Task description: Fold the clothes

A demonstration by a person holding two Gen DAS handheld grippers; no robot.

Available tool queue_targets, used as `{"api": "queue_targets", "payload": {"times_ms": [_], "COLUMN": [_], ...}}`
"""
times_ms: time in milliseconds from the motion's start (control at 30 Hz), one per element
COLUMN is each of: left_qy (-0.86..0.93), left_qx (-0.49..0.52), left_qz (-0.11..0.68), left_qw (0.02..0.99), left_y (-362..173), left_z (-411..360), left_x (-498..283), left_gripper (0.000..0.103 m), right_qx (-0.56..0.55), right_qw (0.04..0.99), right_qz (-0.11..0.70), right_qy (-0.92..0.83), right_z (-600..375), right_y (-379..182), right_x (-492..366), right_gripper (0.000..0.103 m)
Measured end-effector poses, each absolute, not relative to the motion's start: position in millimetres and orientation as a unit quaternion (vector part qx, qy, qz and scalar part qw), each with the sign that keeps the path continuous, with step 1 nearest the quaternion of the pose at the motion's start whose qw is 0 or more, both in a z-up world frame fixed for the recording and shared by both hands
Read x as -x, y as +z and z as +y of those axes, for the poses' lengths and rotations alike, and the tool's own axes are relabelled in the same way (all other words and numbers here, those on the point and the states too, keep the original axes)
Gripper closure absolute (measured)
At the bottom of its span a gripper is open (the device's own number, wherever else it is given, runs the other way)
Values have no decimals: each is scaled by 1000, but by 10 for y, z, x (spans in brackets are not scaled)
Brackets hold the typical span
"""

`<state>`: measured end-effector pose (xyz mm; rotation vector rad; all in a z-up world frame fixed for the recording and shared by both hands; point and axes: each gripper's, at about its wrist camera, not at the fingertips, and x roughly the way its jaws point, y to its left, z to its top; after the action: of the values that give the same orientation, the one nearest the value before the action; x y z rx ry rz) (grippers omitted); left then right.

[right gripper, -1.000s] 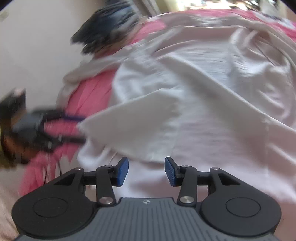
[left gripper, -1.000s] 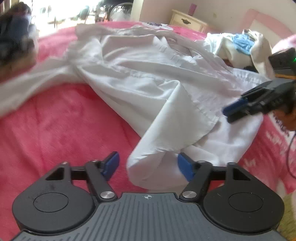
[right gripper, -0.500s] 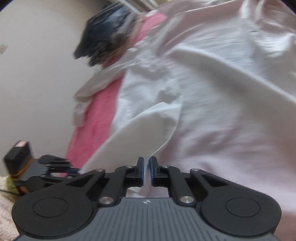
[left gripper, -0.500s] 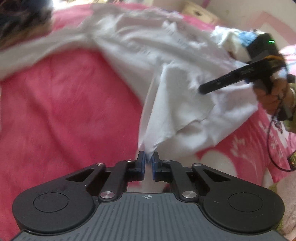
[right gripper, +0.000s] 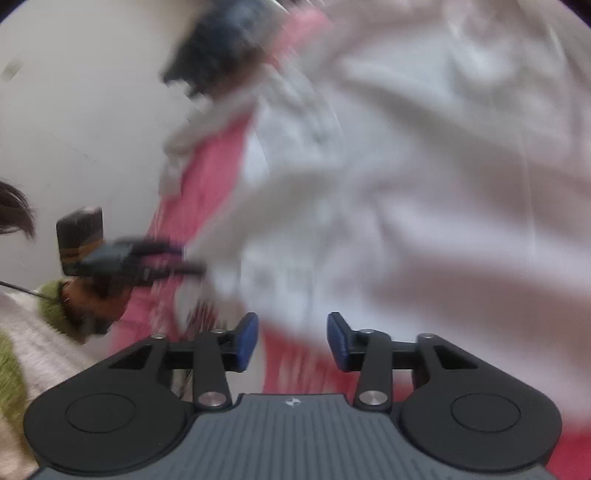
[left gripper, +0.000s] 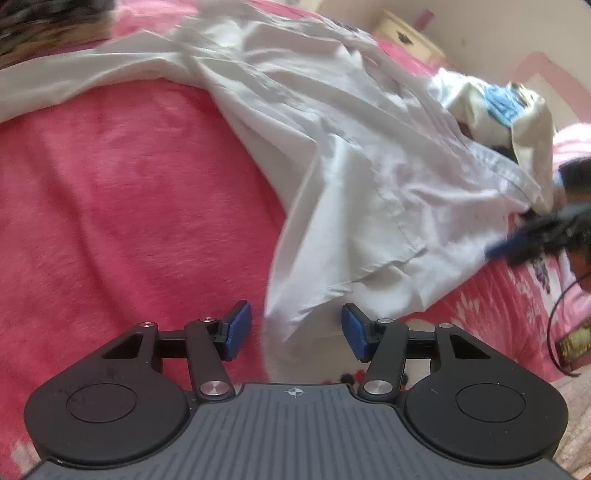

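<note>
A crumpled white shirt (left gripper: 351,166) lies across a pink blanket (left gripper: 129,203). In the left wrist view my left gripper (left gripper: 297,328) has its jaws opening. A corner of the shirt's hem lies loose between the blue pads (left gripper: 238,330) without touching them. My right gripper (left gripper: 517,247) shows blurred at the shirt's right edge. The right wrist view is smeared by motion. There my right gripper (right gripper: 292,339) is opening, with the shirt (right gripper: 406,184) just beyond its tips and nothing pinched. My left gripper (right gripper: 177,258) shows at the left, by the cloth's edge.
A heap of cream and blue clothes (left gripper: 502,107) sits at the far right of the bed, with a pale nightstand (left gripper: 410,35) behind it. A dark bundle (left gripper: 48,22) lies at the top left. A green and white sleeve (right gripper: 22,350) and a wall (right gripper: 74,110) fill the right view's left side.
Half a second ago both grippers were shut on the shirt's hem and held it up. Both have since opened and the cloth has dropped. The right gripper has swung sideways.
</note>
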<state>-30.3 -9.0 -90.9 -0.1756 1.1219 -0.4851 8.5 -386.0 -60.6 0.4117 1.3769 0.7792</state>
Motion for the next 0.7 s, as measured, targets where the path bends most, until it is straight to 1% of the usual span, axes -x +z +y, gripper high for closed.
{"api": "queue_targets", "payload": {"times_ms": [33, 67, 100, 133, 200, 233, 300, 333, 367, 500, 600, 633, 700], "left_qy": [-229, -231, -234, -236, -241, -243, -248, -251, -256, -263, -226, -209, -168], "left_qx": [80, 81, 85, 91, 109, 117, 138, 149, 166, 301, 384, 410, 455], "left_qz": [527, 527, 528, 529, 535, 537, 539, 540, 540, 525, 505, 501, 506], "left_qw": [815, 814, 812, 810, 803, 799, 793, 790, 785, 751, 739, 733, 713], "left_y": [-918, -925, -934, -944, -956, -960, -942, -928, -907, -845, -926, -982, -1163], "left_z": [-130, -154, -165, -173, -181, -184, -171, -161, -139, 63, 208, 251, 322], "left_x": [286, 275, 268, 259, 245, 239, 235, 234, 226, 59, -239, -348, -559], "left_gripper": [53, 57, 65, 70, 85, 92, 96, 98, 99, 99, 99, 99, 99], "right_qx": [-216, -252, -290, -339, -434, -460, -477, -479, -475, -433, -429, -433, -444], "right_qw": [673, 664, 657, 654, 653, 661, 677, 677, 678, 711, 736, 740, 738], "right_qz": [631, 643, 647, 637, 595, 571, 546, 544, 545, 517, 481, 473, 477], "right_qy": [321, 289, 256, 226, 178, 157, 126, 125, 135, 199, 208, 203, 176], "right_z": [-3957, -4066, -4185, -4326, -4575, -4664, -4756, -4772, -4771, -4708, -4711, -4730, -4781], "right_y": [-722, -836, -940, -1026, -1124, -1143, -1157, -1154, -1122, -764, -581, -565, -655], "right_x": [-22, 28, 65, 85, 127, 146, 152, 138, 111, -126, -498, -635, -881], "right_gripper": [41, 40, 41, 41, 43, 50, 75, 95, 99, 100, 100, 97, 84]}}
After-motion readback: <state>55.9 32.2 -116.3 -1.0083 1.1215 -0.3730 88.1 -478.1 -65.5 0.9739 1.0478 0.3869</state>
